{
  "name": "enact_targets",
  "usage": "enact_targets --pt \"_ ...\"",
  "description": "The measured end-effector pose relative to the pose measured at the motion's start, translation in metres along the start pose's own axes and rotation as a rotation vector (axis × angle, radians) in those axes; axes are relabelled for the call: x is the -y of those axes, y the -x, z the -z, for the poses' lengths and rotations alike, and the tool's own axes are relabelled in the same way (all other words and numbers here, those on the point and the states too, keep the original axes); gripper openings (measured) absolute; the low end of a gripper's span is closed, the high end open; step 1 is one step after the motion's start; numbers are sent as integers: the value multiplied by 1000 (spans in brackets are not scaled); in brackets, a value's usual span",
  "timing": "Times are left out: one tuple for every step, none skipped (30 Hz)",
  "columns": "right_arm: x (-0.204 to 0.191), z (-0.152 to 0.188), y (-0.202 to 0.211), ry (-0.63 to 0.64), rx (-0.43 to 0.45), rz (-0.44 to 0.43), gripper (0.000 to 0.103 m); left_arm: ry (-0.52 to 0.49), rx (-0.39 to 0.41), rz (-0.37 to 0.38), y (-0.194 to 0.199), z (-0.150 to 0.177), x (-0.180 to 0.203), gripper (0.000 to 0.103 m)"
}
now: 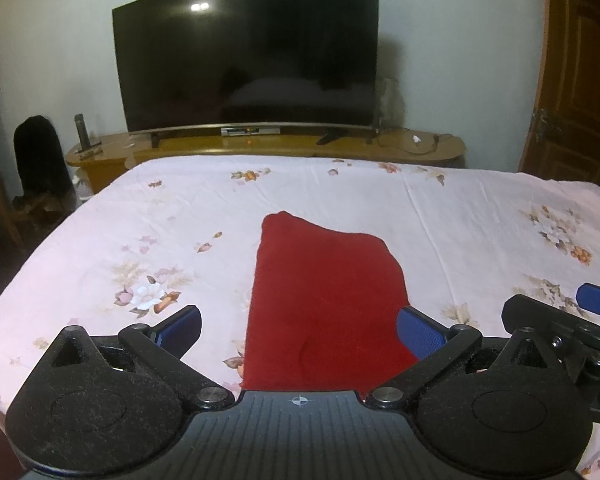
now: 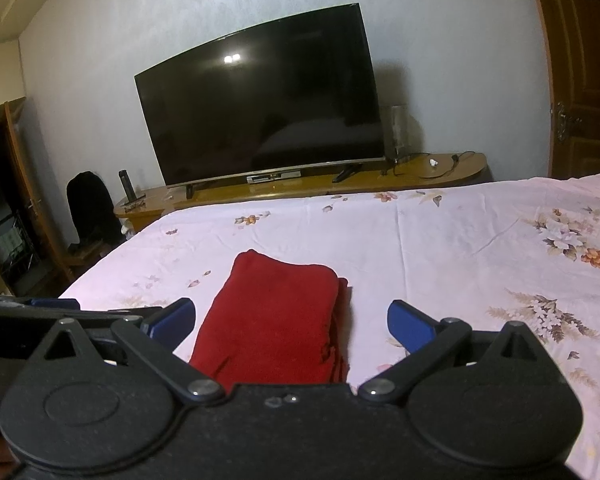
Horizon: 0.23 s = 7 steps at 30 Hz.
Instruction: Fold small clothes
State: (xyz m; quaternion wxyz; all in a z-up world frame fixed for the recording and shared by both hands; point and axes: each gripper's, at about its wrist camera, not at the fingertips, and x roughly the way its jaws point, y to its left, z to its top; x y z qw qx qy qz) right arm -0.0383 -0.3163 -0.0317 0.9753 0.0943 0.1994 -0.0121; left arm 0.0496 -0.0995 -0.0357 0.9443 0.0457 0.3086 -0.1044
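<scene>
Near the bed's (image 1: 440, 208) front edge lies the folded red garment (image 1: 324, 300); left gripper (image 1: 300, 328) and right gripper (image 2: 292, 320) hover spread, empty, seemingly done folding.

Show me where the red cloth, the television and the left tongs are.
red cloth (image 1: 324, 304), left wrist view, middle of the folded fabric.
television (image 1: 248, 64), left wrist view, centre of the dark screen.
left tongs (image 1: 300, 326), left wrist view, midway between the blue fingertips.
</scene>
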Motion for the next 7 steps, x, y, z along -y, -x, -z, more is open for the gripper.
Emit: enact_targets --pt "0 0 -1 1 -2 1 102 -2 3 7 -2 0 0 103" --pt "0 0 -3 4 -3 2 102 1 7 16 -4 1 0 103" --pt "0 0 -4 8 -5 6 102 0 4 22 -6 0 1 103" --pt "0 0 -6 9 -8 9 102 0 7 22 -7 0 2 103" --pt "1 0 -8 6 -10 8 102 4 16 21 -8 0 2 103" --pt "1 0 -10 1 -12 8 102 1 14 20 -10 -1 3 103" --pt "3 -1 -11 -3 -14 5 102 -1 14 21 -12 -3 4 103"
